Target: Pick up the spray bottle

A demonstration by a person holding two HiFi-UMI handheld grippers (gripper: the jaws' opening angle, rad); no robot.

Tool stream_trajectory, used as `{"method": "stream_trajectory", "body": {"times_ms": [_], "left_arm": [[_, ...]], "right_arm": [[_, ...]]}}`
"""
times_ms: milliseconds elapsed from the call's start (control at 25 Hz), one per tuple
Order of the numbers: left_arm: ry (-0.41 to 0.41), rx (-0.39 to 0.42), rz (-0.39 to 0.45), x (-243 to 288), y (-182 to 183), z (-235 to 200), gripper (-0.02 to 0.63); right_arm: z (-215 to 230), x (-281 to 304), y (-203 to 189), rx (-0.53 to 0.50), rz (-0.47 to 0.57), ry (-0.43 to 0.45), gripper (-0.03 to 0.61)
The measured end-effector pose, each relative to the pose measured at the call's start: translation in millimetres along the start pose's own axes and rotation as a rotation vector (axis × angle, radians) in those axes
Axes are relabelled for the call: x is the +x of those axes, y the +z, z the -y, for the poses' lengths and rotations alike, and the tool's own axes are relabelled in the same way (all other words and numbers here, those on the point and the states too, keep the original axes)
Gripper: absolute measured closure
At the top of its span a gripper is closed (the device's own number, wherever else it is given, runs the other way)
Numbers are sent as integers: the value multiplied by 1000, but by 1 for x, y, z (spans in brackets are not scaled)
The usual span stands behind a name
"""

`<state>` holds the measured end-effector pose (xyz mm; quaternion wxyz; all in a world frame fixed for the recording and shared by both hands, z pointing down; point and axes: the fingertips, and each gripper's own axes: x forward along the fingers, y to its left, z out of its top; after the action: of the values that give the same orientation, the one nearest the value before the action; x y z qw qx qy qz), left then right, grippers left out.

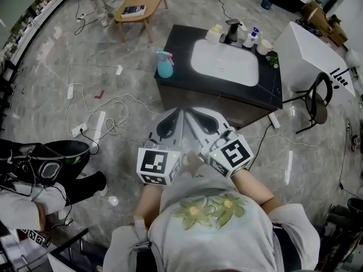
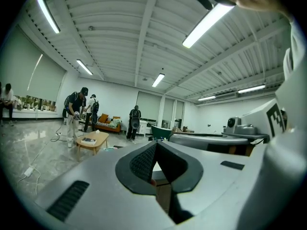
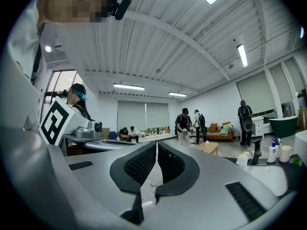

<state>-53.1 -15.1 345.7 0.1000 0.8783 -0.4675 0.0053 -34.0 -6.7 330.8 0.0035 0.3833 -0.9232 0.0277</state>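
A pale blue plastic spray bottle with a teal trigger head (image 1: 164, 64) stands upright at the front left corner of a black stone-topped vanity counter (image 1: 181, 81), just beside the left rim of a white oval sink basin (image 1: 224, 61) sunk into the counter. Along the counter's back edge stand a dark faucet (image 1: 231, 32) and a cluster of small white bottles and a cup (image 1: 256, 40). The person stands in front of the counter, well apart from the bottle, holding both tools close to the chest. The left gripper (image 1: 170, 120) has its jaws pressed together at the tips with nothing between them, and its own view shows the dark ribbed pads (image 2: 144, 163) meeting. The right gripper (image 1: 204, 120) is likewise closed and empty, its pads (image 3: 144, 164) meeting with only a thin slit between them. The floor (image 1: 57, 67) is glossy grey marbled tile crossed by loose white cables (image 1: 85, 103). Beyond the counter's far left corner is a low wooden coffee table (image 1: 142, 1) with a dark book (image 1: 133, 11) on it; to the right stand a white table (image 1: 312, 55) and a black round-backed chair (image 1: 319, 103). The gripper views show a white ribbed ceiling with long strip lights (image 2: 206, 25) and several people standing (image 2: 74, 111) far across the room.
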Motion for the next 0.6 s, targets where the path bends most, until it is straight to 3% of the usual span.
{"method": "stream_trajectory", "body": {"times_ms": [600], "left_arm": [[35, -47, -23, 26, -3, -42, 606]], "right_arm": [[23, 50, -14, 22, -73, 34, 555]]}}
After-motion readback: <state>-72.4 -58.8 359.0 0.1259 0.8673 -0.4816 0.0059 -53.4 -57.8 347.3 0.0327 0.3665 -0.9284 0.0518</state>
